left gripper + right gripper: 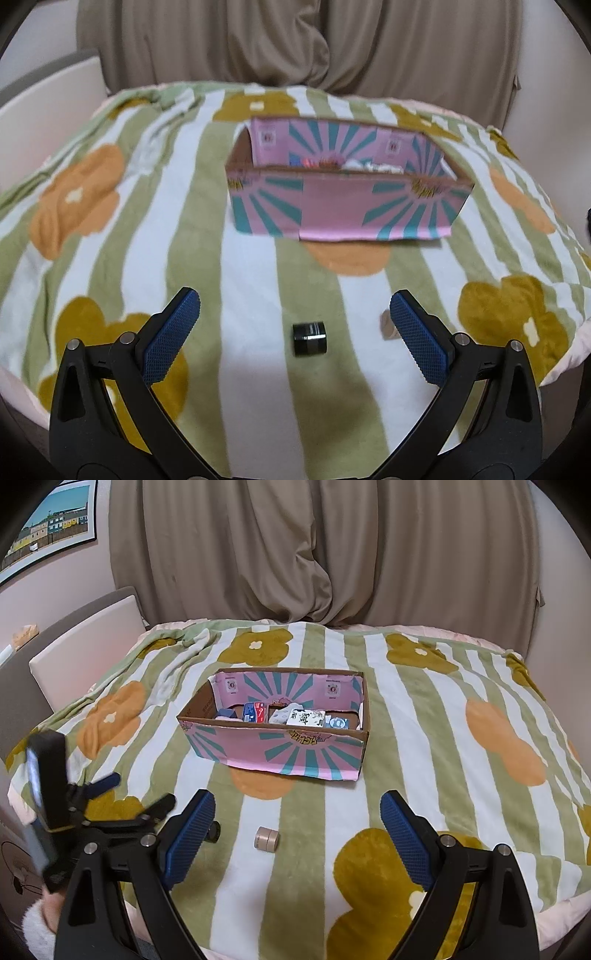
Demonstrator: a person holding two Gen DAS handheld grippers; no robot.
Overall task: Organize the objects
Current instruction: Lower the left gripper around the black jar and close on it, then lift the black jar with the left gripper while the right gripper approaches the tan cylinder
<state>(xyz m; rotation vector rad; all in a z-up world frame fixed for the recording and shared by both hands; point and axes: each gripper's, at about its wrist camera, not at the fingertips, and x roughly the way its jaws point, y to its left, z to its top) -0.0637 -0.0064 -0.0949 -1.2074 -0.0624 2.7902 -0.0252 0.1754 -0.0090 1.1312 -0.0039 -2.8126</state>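
Black jar between spread jaws | beige jar apart | box beyond

The blanket carries green and white stripes with big flowers in orange and mustard, each with a pale centre. At its middle, the box is pink with teal sunburst rays outside and on its far inner wall, and plain brown cardboard at its left inner wall. At 6 o'clock from the box lies a beige little jar; in the left view a black jar lies on a white stripe. Both tongs have blue textured pads on black arms. At 12 o'clock hangs a taupe curtain.
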